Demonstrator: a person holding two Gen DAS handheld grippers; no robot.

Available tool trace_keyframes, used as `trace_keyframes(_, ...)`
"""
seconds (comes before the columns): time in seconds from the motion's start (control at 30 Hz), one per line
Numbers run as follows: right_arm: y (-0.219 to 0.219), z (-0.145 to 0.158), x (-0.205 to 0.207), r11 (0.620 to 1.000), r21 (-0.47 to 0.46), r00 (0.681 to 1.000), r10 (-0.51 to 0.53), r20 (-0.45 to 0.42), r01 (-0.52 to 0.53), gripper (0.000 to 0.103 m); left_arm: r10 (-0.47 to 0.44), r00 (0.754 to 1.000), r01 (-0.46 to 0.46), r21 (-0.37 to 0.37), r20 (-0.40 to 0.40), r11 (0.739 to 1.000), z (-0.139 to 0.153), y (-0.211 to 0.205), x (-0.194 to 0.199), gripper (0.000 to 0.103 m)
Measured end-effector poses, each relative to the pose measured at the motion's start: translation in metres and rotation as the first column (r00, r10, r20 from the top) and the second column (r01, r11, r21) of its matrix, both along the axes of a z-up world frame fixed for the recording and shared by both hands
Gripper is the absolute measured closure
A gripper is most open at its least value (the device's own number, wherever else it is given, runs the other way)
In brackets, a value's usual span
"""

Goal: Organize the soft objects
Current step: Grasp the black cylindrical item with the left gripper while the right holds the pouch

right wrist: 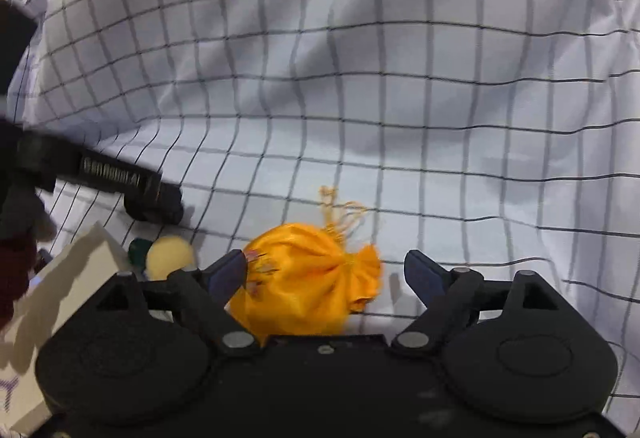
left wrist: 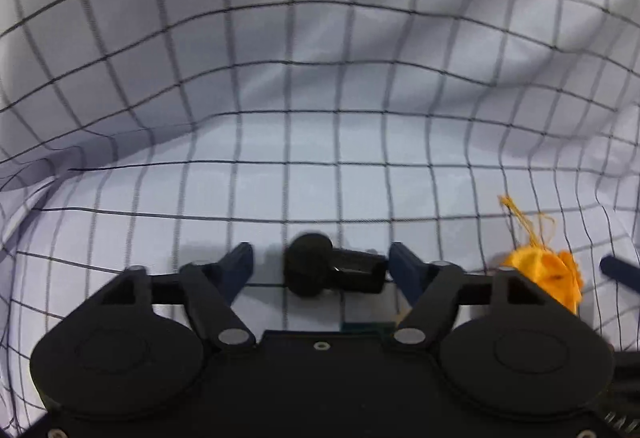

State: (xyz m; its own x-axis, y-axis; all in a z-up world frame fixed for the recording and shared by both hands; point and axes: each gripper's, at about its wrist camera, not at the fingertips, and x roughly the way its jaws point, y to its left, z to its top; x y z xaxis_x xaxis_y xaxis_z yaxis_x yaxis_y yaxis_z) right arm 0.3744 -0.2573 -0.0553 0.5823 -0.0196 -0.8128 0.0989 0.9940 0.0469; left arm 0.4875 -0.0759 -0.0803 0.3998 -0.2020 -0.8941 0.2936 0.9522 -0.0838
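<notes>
An orange drawstring pouch [right wrist: 308, 274] with a frayed yellow cord lies on the white checked cloth [right wrist: 360, 98]. My right gripper [right wrist: 332, 272] is open, its jaws on either side of the pouch, the left finger touching it. In the left wrist view the pouch [left wrist: 544, 274] lies to the right, outside my left gripper [left wrist: 320, 268]. My left gripper is open around a black cylindrical object [left wrist: 332, 270] that lies on the cloth [left wrist: 320, 98]. That black object [right wrist: 154, 202] also shows in the right wrist view, with the left gripper's body above it.
A pale cardboard box [right wrist: 60, 290] stands at the lower left of the right wrist view, with a cream round soft object [right wrist: 170, 258], a dark green one [right wrist: 138, 248] and a dark red one [right wrist: 14, 270] beside it. The cloth is rumpled into folds.
</notes>
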Motion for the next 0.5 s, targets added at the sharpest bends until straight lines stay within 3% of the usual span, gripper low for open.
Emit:
trace_keyframes(0.17,0.019,-0.012,0.006,0.997,-0.059,0.999,0.038,-0.024,-0.039,0.016,-0.027,1.000,0.027,-0.015,-0.003,1.000,0.003,0.012,0.001,0.019)
trace_keyframes(0.37,0.025,-0.015,0.009,0.993,-0.108,0.998,0.053,-0.015,-0.054,0.016,-0.055,0.998,0.055,0.000,-0.001,0.998,0.002,0.016,-0.010,0.018)
trace_keyframes(0.5,0.029,-0.013,0.009,0.985,-0.145,0.996,0.093,-0.004,-0.092,0.028,-0.056,0.998,0.056,-0.023,-0.003,0.998,0.007,0.005,-0.011,0.018)
